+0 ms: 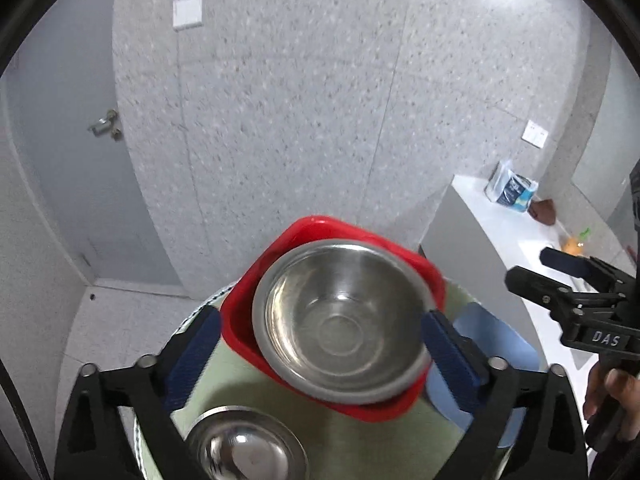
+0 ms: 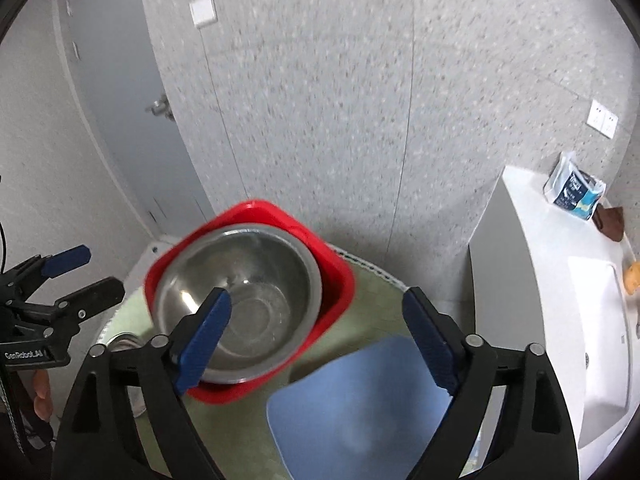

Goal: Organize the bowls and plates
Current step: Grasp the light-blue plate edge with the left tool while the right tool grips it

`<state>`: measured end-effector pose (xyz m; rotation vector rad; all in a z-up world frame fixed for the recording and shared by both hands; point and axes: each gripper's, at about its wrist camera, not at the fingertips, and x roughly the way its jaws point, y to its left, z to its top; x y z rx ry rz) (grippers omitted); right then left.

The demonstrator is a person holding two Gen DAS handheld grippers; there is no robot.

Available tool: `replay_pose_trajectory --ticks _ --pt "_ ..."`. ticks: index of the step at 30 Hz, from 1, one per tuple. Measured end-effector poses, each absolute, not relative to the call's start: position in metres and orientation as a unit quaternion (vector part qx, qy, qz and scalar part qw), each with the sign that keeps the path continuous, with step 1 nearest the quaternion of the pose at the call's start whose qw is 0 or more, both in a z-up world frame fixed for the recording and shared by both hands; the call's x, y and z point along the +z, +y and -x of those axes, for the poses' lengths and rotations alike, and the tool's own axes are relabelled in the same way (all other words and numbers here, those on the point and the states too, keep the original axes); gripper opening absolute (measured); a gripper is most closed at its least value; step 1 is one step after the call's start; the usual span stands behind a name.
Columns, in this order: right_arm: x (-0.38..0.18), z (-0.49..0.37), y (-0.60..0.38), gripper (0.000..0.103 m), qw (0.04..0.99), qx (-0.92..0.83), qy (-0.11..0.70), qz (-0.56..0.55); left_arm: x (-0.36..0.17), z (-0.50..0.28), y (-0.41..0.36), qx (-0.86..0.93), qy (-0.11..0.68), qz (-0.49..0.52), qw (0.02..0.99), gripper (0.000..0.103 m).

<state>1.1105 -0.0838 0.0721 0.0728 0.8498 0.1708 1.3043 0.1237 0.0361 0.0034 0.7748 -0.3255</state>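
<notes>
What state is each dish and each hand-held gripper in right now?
Big steel bowl: upright, empty, sitting in the red plate.
Red plate: flat on the table, under the bowl.
Small steel bowl: upright, empty.
Blue plate: flat, empty.
Left hand-held gripper: open, holding nothing.
Right hand-held gripper: open, holding nothing.
</notes>
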Motion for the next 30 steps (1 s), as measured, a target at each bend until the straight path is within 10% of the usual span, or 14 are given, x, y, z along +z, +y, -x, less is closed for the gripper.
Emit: replay_pose_trajectory --ticks 12,30 --pt "0.050 -1.066 -0.194 0.096 0.898 0.117 0.418 -0.062 0.035 -1.201 0.035 -0.115 0.418 0.017 0.901 0.102" --pt "-0.079 -1.062 -0.233 0.092 0.832 0.162 0.525 -0.081 -0.078 -1.247 -0.067 -0.079 0.554 0.034 0.828 0.091"
